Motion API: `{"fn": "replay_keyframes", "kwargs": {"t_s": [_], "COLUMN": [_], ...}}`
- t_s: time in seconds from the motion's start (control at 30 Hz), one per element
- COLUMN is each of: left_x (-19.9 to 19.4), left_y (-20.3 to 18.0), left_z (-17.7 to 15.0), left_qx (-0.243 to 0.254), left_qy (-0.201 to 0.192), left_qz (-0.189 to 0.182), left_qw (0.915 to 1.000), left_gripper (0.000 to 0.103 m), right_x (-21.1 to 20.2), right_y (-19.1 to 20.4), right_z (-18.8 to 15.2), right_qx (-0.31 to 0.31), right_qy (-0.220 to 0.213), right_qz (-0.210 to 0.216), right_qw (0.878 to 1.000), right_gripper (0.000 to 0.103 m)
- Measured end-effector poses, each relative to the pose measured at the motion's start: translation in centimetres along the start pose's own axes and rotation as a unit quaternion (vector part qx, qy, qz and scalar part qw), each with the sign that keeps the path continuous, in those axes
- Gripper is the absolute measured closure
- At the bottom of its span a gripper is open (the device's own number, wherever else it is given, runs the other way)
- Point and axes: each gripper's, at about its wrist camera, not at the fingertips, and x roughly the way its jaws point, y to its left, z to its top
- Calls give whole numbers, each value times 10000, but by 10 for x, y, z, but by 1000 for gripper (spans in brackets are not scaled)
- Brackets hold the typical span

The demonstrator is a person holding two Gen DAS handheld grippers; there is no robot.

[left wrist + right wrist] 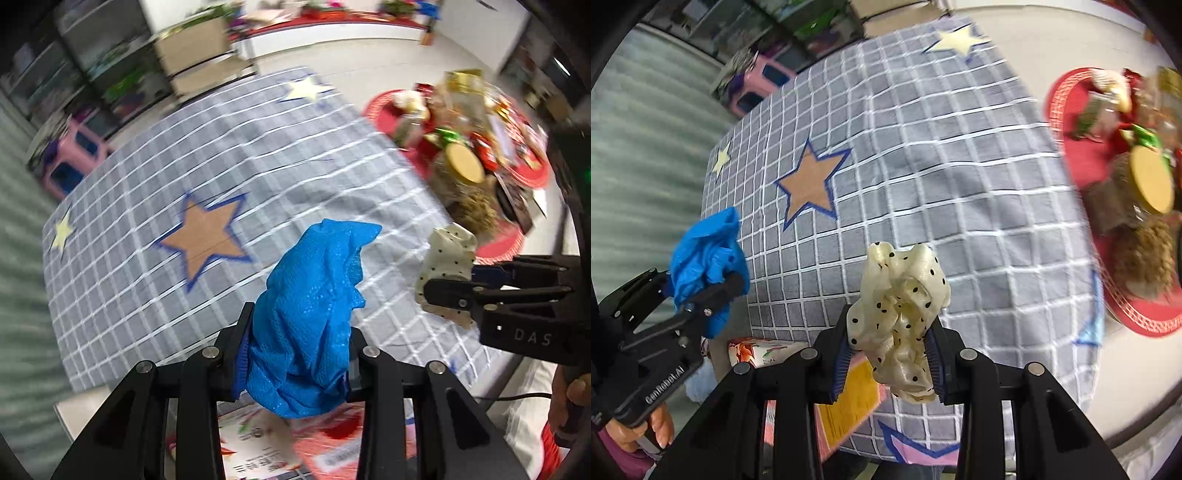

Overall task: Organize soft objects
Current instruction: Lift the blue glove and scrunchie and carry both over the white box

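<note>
A crumpled blue cloth [310, 314] is clamped between the jaws of the left gripper [295, 354], held above the checked tablecloth [155, 280]. A cream dotted cloth [905, 314] is gripped by the right gripper [890, 354], raised near a red tray [1071, 155] of clutter.

a grey checked star-patterned tablecloth [155, 229] covers the table; a pink stool [759, 83] stands before dark shelving [96, 59].

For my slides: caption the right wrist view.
Right gripper clamps a cream polka-dot scrunchie above the star-patterned cloth; left gripper holds a blue one.
</note>
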Motion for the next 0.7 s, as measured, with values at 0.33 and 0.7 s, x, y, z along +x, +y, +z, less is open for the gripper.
{"fn": "replay_keyframes", "kwargs": {"t_s": [0.33, 0.7], "left_x": [-21, -40], "left_y": [-93, -117], "left_z": [-28, -99], "left_qx": [1614, 2681], "left_qy": [-34, 288], "left_qz": [-641, -815], "left_qw": [9848, 9595], "left_gripper": [63, 63], "right_x": [-48, -47], "right_y": [-30, -36], "right_z": [-57, -123], "right_qx": [462, 810], "right_qy": [-440, -338], "right_qz": [-476, -632], "right_qw": [9968, 9941], "right_gripper": [66, 66]}}
